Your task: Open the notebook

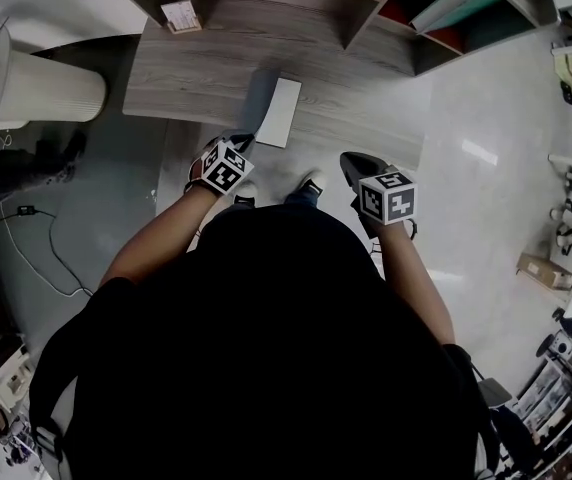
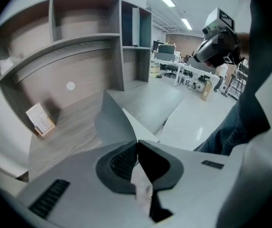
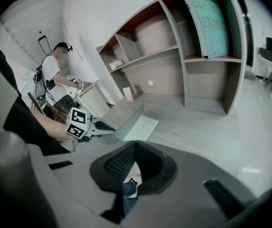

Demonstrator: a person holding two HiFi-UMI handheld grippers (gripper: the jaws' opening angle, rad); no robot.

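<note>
While left tongs pinch thin grey notebook cover, white page, woodgrain desk, right tongs clenched.

Desk: grey wood-grain, matt. Notebook: matt grey cover, white paper pages. Floor: glossy, smooth.

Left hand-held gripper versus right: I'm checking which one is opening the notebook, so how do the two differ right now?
The left hand-held gripper pinches the grey cover of the notebook, with the cover raised; the right hand-held gripper holds nothing. The left is at the notebook on the desk; the right hangs apart from it, by the desk's front edge. Both have their jaws together.
</note>
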